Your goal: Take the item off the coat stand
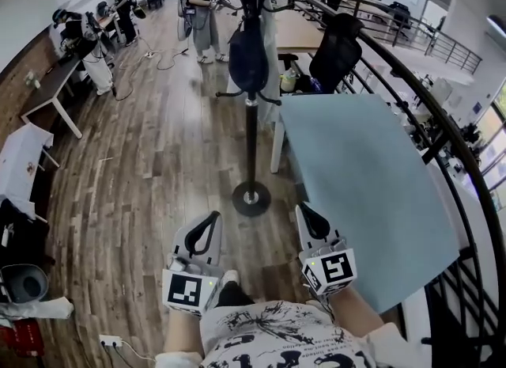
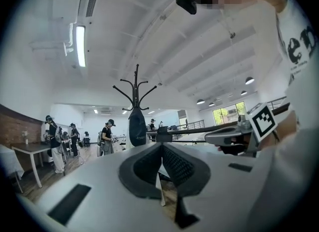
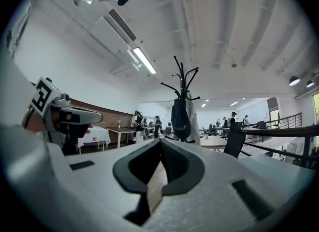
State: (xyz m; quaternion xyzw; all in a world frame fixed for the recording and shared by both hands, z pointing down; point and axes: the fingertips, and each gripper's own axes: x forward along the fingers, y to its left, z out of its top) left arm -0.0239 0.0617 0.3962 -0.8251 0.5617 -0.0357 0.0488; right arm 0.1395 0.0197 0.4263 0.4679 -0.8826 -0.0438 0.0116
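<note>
**Inspector:** Gripper condition?

**Operator:** My left gripper (image 1: pixel 207 228) and right gripper (image 1: pixel 310 218) are both clenched on nothing and held low.

**Inspector:** The item?

**Operator:** The dark bag (image 1: pixel 247 58) hangs on the coat stand (image 1: pixel 251 137), well ahead and untouched. I judge the approach is pending: move closer, raise one gripper and part its jaws.

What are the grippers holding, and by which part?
Nothing. The left gripper and right gripper are both shut and empty; the dark bag hangs untouched on the coat stand.
</note>
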